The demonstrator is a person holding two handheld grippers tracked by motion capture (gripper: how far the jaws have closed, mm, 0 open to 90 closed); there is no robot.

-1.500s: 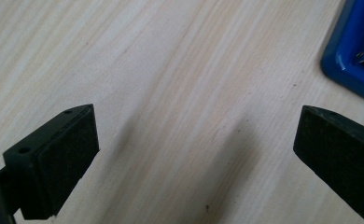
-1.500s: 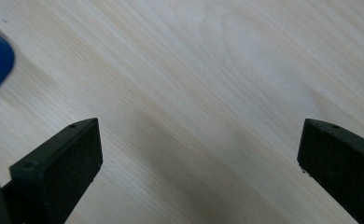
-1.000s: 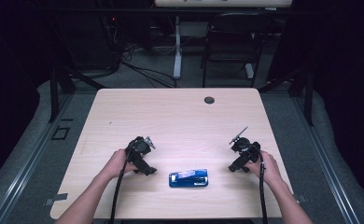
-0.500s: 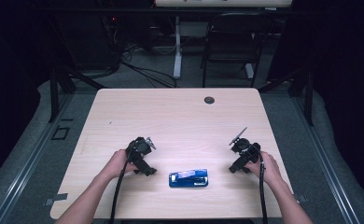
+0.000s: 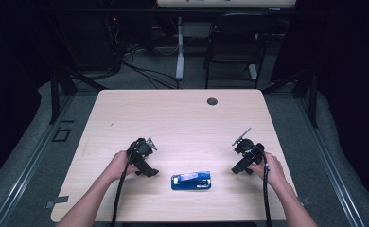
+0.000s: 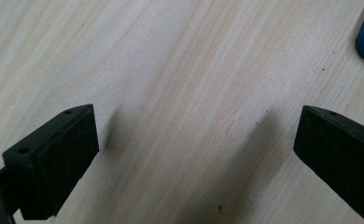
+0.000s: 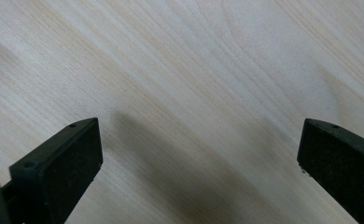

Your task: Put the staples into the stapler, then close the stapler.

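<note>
High view: blue case [image 5: 191, 180] flat on worktop [image 5: 182, 118] near front edge, between left hand-held gripper [image 5: 147, 170] and right hand-held gripper [image 5: 238, 168]. Both jaws wide apart, empty. Step: pre-reach, likely. Next: left closes in on case, aligns jaws across it.

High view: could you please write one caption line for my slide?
Two hand-held grippers, left gripper and right gripper, rest open beside a blue case on a wooden table.
</note>
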